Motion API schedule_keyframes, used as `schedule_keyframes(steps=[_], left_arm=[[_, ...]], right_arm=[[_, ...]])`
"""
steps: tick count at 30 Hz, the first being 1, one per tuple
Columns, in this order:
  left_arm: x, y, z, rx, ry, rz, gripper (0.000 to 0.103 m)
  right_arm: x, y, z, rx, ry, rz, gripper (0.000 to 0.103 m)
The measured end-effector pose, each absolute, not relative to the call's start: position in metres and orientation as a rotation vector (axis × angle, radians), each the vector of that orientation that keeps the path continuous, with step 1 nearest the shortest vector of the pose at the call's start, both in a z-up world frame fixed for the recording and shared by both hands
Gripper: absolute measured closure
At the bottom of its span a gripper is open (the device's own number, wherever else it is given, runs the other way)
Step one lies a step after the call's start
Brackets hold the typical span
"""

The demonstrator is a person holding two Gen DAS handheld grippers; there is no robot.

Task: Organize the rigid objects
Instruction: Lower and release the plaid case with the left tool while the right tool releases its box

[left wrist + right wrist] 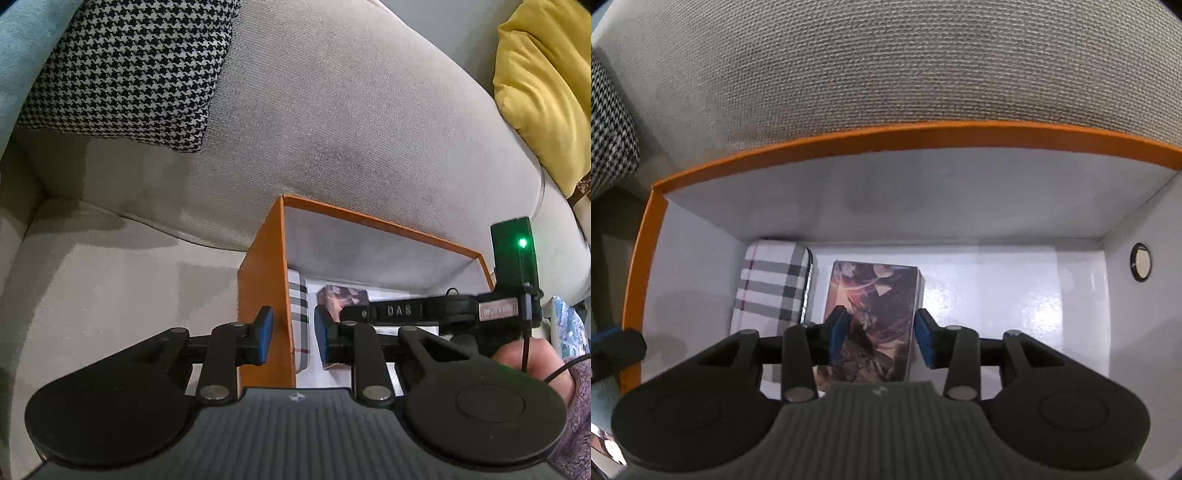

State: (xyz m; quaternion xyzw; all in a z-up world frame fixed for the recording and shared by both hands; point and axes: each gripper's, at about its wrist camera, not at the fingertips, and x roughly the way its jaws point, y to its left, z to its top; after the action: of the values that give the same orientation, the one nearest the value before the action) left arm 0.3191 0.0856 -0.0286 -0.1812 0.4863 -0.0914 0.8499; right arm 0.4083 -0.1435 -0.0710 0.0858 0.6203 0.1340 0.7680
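An orange box (258, 280) with a white inside stands on a grey sofa seat. A plaid case (772, 284) lies on the box floor along its left wall. Beside it lies a card box (875, 291) with a brown and orange picture. My right gripper (881, 339) hangs open inside the box, just above the card box (341, 297). Its blue pads stand on either side of the card box and do not press it. My left gripper (293, 332) is narrowly shut astride the box's left wall, one pad outside and one inside next to the plaid case (300, 306).
The sofa back (332, 110) rises right behind the box. A houndstooth cushion (125, 74) leans at the left and a yellow cushion (543, 92) at the right. A hand (532, 365) in a mauve sleeve holds the right tool. A round disc (1140, 262) sits on the box's right wall.
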Motion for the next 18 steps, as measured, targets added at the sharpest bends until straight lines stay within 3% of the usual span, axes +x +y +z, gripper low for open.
schedule_keyframes(steps=[10,15,18], left_arm=[[0.318,0.086,-0.03,-0.384,1.032,-0.206,0.076],[0.317,0.087,-0.032,-0.386,1.03,-0.205,0.076],[0.317,0.087,-0.032,-0.393,1.035,-0.202,0.076]], right_arm=[[0.412,-0.155,-0.071,0.261,1.339,0.29,0.065],[0.402,-0.142,-0.061,0.1,1.365,0.432,0.042],[0.396,-0.123,-0.058,-0.056,1.382,0.496,0.039]])
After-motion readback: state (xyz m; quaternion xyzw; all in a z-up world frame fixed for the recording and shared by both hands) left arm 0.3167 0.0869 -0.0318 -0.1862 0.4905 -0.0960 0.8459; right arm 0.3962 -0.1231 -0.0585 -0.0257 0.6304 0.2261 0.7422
